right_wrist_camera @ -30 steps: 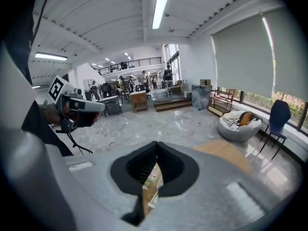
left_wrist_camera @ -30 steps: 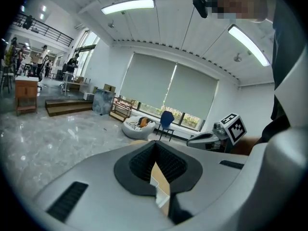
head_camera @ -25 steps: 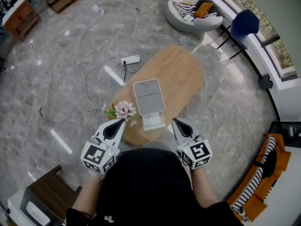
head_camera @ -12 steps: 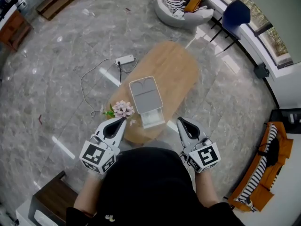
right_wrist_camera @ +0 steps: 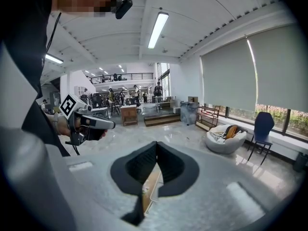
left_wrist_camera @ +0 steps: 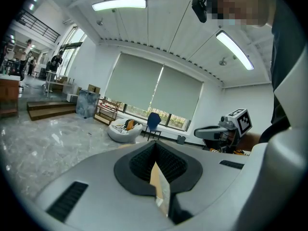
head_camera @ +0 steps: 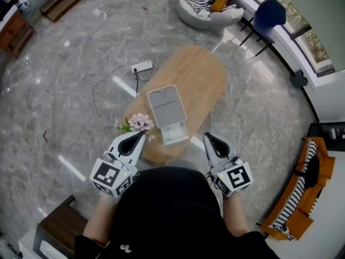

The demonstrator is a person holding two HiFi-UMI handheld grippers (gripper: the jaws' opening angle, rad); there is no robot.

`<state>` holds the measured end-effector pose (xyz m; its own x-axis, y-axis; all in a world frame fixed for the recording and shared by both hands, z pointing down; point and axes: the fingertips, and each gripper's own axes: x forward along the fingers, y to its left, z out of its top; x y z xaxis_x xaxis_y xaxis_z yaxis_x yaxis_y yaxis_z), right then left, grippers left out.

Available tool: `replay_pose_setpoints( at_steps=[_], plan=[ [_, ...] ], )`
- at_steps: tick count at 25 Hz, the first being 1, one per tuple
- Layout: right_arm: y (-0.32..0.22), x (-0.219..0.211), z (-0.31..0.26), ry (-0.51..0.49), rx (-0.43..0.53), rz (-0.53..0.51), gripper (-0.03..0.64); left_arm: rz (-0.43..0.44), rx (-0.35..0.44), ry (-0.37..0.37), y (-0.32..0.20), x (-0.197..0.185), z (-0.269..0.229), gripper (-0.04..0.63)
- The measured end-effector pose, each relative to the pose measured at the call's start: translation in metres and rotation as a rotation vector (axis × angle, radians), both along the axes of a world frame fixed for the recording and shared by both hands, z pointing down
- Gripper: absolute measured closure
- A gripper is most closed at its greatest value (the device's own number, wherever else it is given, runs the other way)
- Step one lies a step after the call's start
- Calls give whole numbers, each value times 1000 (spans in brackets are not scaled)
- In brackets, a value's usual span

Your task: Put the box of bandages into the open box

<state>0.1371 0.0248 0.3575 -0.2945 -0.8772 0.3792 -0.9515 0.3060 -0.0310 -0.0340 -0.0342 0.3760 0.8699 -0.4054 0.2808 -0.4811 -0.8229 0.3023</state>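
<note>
A white open box [head_camera: 171, 115] lies on the oval wooden table [head_camera: 199, 80], its lid folded back away from me and its shallow base near the table's front edge. I cannot make out a box of bandages in any view. My left gripper [head_camera: 141, 135] hovers at the table's near left edge, jaws together and empty. My right gripper [head_camera: 206, 137] hangs just off the near right edge, also shut on nothing. In the left gripper view the left gripper [left_wrist_camera: 155, 143] looks out over the room, and so does the right gripper [right_wrist_camera: 156, 145] in its own view.
A small bunch of pink flowers [head_camera: 139, 123] lies on the table beside the left gripper. On the floor are a white power strip [head_camera: 141, 67] with its cable, a white beanbag [head_camera: 207, 5] and a blue chair [head_camera: 269, 14]. A dark cabinet [head_camera: 59, 225] stands at the lower left.
The head view has shifted a little, so the table sits slightly higher in the picture. The right gripper has drifted a bit to the right. Both stay shut.
</note>
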Motion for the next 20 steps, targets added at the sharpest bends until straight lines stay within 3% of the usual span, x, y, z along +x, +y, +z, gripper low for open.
replay_pose_setpoints(
  at_steps=[20],
  plan=[
    [3,7,12,-9,-23,18,620,5,-12,-18,4,6,6,583]
  ],
)
